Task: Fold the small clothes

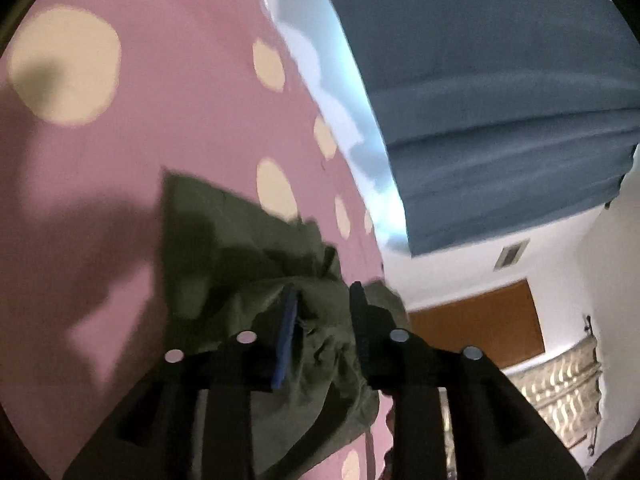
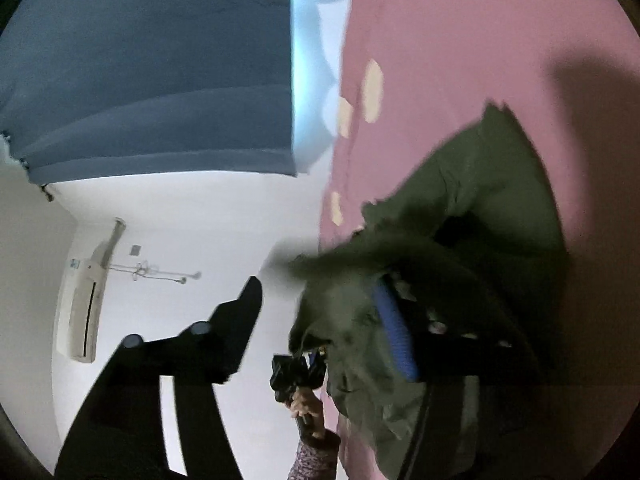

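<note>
Left gripper (image 1: 323,292) first: its fingers stand a little apart with the olive garment (image 1: 256,280) bunched in the gap. We see no clear pinch, so we read it as loosened, cloth merely sitting between the pads. Its blue pad (image 1: 286,336) shows edge-on against the crumpled fabric.

Right gripper (image 2: 316,286): spread wide, bare wall showing through the gap. One finger is free in the air off the pink sheet's edge. The other one's blue pad (image 2: 394,332) is half buried, with garment draped over and around it. Nothing is clamped there either. Past it, off the same edge of the pink sheet, the right wrist view catches a person's hand (image 2: 306,404) with a patterned sleeve (image 2: 316,456) holding the other gripper's handle.

The garment lies on the pink sheet (image 1: 120,200), the one with cream dots, close to the edge of the sheet. One flat corner reaches further in over the sheet, while the rest is a heap at the fingers. Both views are blurred, so we cannot tell what kind of garment it is.

Beyond the pink sheet's edge come a pale blue strip (image 1: 372,160), then a blue-grey curtain (image 1: 500,100), a white wall, a brown door (image 1: 476,320) and an air conditioner (image 2: 80,308).

Step, our call: letting go after bringing one part of the garment over. The fold looks rough and unfinished.

Next move calls for sliding both grippers clear without dragging cloth, the right pad especially. After that, re-grip an edge on the pink sheet and flatten or fold again.
</note>
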A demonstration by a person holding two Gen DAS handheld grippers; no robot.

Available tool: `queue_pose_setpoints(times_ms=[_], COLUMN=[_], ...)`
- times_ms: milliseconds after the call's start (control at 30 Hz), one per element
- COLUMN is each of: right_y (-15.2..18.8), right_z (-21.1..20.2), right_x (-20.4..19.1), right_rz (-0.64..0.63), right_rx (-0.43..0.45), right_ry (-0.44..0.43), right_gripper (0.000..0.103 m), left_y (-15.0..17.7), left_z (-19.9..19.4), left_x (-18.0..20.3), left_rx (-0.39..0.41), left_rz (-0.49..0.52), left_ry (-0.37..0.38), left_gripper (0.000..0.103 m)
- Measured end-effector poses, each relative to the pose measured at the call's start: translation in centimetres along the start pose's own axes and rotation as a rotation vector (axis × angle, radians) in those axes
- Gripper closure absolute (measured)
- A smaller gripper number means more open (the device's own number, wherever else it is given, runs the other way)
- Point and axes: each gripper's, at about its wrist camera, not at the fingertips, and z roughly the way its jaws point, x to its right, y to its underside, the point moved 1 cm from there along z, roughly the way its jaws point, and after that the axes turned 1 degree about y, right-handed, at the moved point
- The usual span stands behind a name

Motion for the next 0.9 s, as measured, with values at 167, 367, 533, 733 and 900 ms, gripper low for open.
queue_pose_setpoints(times_ms=[167, 367, 533, 733, 900], right_y=[-0.1, -0.6, -1.6, -2.3, -1.8], right_z=[0.5, 5.0, 7.9, 10.3, 10.2], right_x=[-3.8, -5.9, -5.4, -4.8, -5.5], right_rz=[-0.288, -0.59, -0.69, -0.733, -0.745], right_rx=[-0.027, -0.162, -0.248, -0.291, -0.26], right_ry=[0.259, 0.574, 0.677, 0.692, 0.734], right_gripper=[0.036, 0.036, 0.036, 0.054, 0.089], left_y=[-0.8, 0.3, 0.4, 1.1, 0.7], left_z=[-0.3, 5.2, 11.5, 15.5, 14.9], left_x=[1.8, 5.3, 6.4, 6.3, 7.3], left_rx=[-0.01, -0.165, -0.28, -0.337, -0.247], left_rz=[0.23, 0.631, 0.802, 0.93, 0.944], left_ry=[-0.193, -0.387, -0.479, -0.622, -0.659], left_gripper=[0.071, 0.056, 0.055, 0.076, 0.097])
